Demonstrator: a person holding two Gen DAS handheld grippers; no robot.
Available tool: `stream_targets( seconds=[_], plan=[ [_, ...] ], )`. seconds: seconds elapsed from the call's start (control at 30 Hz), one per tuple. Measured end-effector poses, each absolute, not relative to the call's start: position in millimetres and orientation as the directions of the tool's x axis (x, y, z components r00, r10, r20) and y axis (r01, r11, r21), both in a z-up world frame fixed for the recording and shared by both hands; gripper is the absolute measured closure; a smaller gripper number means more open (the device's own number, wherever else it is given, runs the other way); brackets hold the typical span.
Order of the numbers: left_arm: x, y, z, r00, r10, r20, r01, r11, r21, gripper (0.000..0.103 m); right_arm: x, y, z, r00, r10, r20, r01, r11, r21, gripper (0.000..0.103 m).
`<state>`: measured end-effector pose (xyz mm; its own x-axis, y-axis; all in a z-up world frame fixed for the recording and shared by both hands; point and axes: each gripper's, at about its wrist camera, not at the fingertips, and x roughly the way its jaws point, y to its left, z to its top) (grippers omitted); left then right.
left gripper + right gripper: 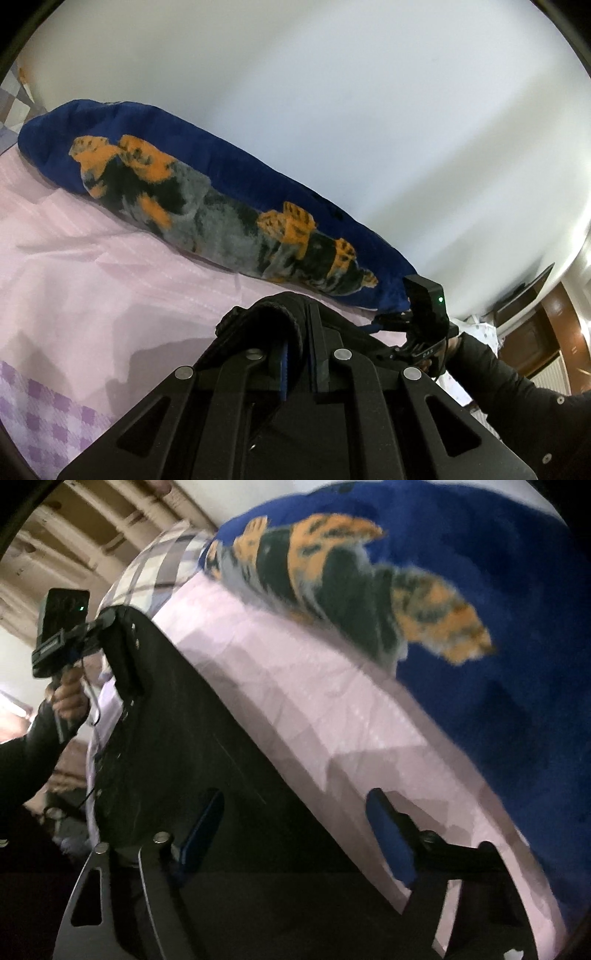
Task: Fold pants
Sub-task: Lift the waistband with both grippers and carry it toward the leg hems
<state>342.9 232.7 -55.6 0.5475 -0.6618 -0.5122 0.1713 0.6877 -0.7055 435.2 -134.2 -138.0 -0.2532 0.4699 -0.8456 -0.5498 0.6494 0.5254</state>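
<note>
The black pants (177,738) lie spread on the pink sheet (332,709), and one end is lifted. In the left wrist view my left gripper (284,332) is shut on a bunched fold of the pants (266,310), which drapes over the fingertips. The right wrist view shows that same left gripper (105,622) holding up the pants' far corner, a hand (68,698) on its grip. My right gripper (295,834) is open and pointed steeply down at the pants' long edge. One blue pad (203,830) is over black cloth and the other pad (388,842) is over the sheet, neither pressing.
A blue plush blanket (229,173) with an orange, grey and black animal print lies rolled along the white wall (369,110). A checked pillow (159,568) sits at the bed's end. The person's dark sleeve (517,398) and wooden furniture (561,325) are at the right.
</note>
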Motion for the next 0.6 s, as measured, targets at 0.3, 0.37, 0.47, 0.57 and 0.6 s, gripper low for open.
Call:
stream_targets(
  seconds=[0.3, 0.37, 0.47, 0.57, 0.6],
  plan=[
    [343.1, 230.8, -53.8, 0.545, -0.638, -0.544, 0.147, 0.712, -0.687, 0.095, 429.4, -173.4, -143.6, -0.306, 0.395, -0.866, -0.547, 0.672, 0.5, 0.063],
    [343.4, 230.0, -54.1, 0.544, -0.631, -0.553, 0.141, 0.719, -0.681, 0.095, 425.7, -180.5, -143.3, -0.292, 0.381, -0.877, -0.543, 0.689, 0.48, 0.071],
    [344.2, 228.8, -54.9, 0.544, -0.621, -0.564, 0.139, 0.73, -0.669, 0.095, 418.8, -184.9, -139.3, -0.262, 0.346, -0.901, -0.55, 0.714, 0.434, 0.084],
    [346.1, 228.3, -57.4, 0.543, -0.606, -0.582, 0.128, 0.744, -0.656, 0.095, 407.8, -183.8, -126.9, -0.196, 0.323, -0.926, -0.57, 0.73, 0.376, 0.091],
    [346.5, 228.1, -57.5, 0.543, -0.6, -0.588, 0.124, 0.75, -0.65, 0.095, 403.0, -182.4, -120.4, -0.159, 0.313, -0.936, -0.574, 0.742, 0.346, 0.092]
  ],
)
